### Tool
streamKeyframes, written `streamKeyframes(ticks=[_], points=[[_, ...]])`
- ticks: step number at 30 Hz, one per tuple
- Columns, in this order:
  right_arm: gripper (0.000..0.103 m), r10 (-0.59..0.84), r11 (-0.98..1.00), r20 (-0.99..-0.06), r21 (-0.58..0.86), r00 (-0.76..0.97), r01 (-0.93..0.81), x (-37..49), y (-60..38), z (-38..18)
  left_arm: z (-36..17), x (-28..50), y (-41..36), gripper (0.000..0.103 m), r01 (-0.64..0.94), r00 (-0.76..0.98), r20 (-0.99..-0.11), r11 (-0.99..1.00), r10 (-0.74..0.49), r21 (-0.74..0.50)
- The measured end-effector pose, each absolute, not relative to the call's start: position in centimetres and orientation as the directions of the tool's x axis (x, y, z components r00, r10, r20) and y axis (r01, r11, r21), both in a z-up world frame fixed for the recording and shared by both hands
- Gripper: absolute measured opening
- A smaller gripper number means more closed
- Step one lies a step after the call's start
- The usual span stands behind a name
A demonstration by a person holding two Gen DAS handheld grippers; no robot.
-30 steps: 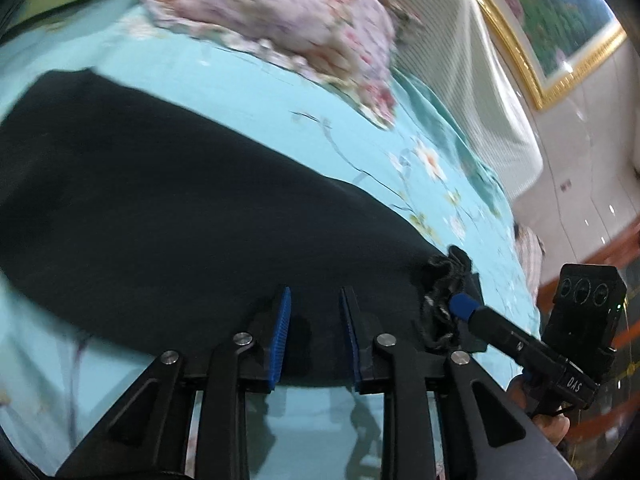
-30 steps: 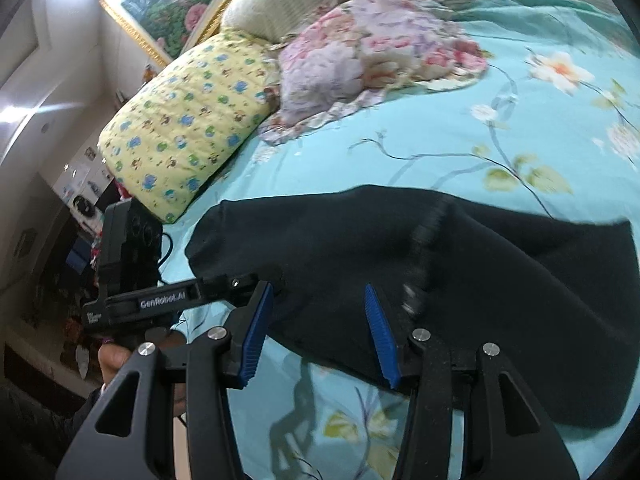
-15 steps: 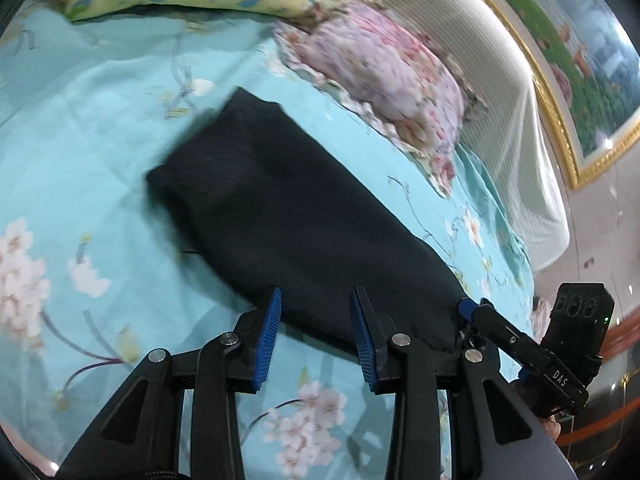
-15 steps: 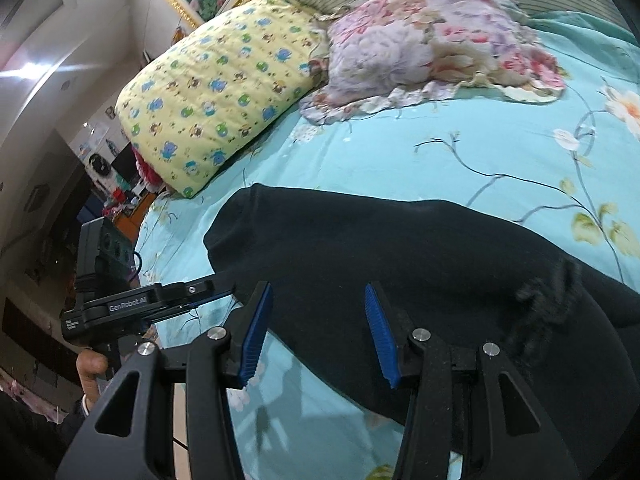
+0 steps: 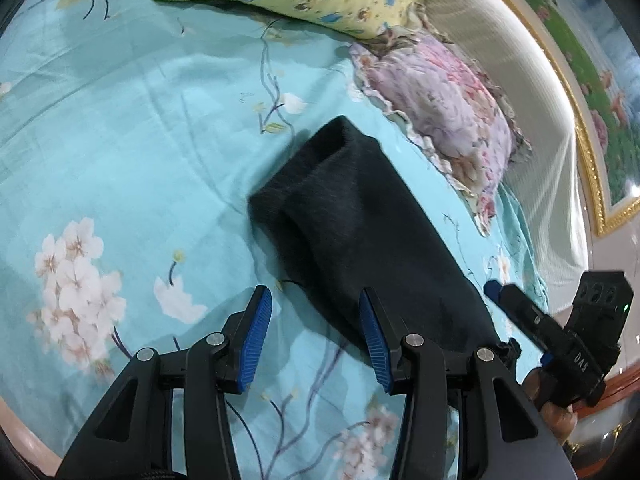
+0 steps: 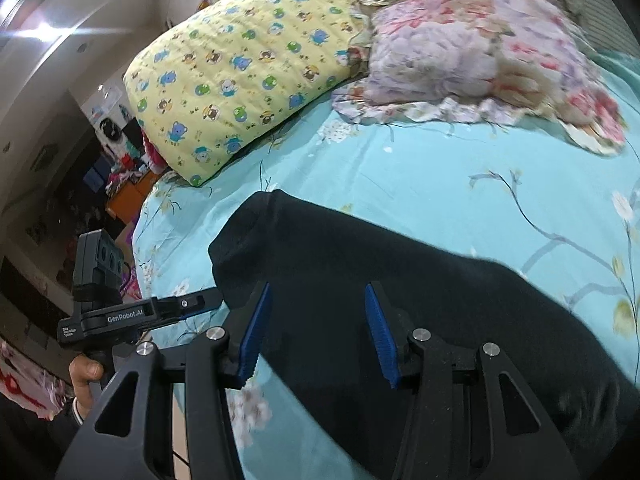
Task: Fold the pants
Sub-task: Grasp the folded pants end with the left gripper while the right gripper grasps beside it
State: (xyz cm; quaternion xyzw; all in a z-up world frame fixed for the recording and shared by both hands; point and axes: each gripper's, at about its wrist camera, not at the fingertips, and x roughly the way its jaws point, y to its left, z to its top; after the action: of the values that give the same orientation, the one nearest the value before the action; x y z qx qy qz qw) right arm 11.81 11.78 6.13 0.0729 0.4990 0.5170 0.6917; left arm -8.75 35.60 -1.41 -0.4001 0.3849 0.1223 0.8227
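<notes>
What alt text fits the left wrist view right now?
Black pants lie in a long strip on a turquoise floral bedsheet, running away from the camera toward two pillows. The left gripper is open, its jaws having just been opening, with only bedsheet between its blue pads. The right gripper reaches in from the lower right.

- This is a bedroom in a home.
- A big bed (image 6: 420,184) has a light blue sheet with flowers on it.
- A yellow pillow (image 6: 240,68) with little animals and a pink flowery pillow (image 6: 472,52) lie at the head edge.
- A gold-framed picture (image 5: 592,120) hangs on the wall.
- Messy shelves (image 6: 120,160) stand beside the bed.
</notes>
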Motion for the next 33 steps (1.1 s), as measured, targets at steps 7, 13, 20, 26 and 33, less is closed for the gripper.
streamKeyframes(ticks=[7,13,20,26,33], points=[[0.050,0.762,0.403,-0.642,0.569,-0.080,-0.717,13.6,17.1,5.6,-2.5,-7.5,36.7,0.047,-0.509,0.679,-0.722,0.622,-0.133,-0.595],[0.050,0.722,0.334,-0.679,0.513,-0.135,-0.791,14.9,21.9,4.6,-3.2,-7.0,37.4,0.048,-0.508,0.692,-0.707,0.599,-0.145,-0.619],[0.050,0.673,0.231,-0.704,0.493,-0.228,-0.839,15.9,27.6,3.6,-3.6,-6.1,38.2,0.047,-0.508,0.707,-0.690,0.568,-0.155,-0.648],[0.034,0.614,0.148,-0.725,0.495,-0.313,-0.856,15.3,30.9,2.4,-3.8,-5.6,38.4,0.034,-0.508,0.711,-0.688,0.569,-0.146,-0.646],[0.018,0.673,0.161,-0.683,0.510,-0.284,-0.845,15.1,28.7,4.1,-1.5,-5.4,36.8,0.023,-0.489,0.720,-0.686,0.623,-0.106,-0.610]])
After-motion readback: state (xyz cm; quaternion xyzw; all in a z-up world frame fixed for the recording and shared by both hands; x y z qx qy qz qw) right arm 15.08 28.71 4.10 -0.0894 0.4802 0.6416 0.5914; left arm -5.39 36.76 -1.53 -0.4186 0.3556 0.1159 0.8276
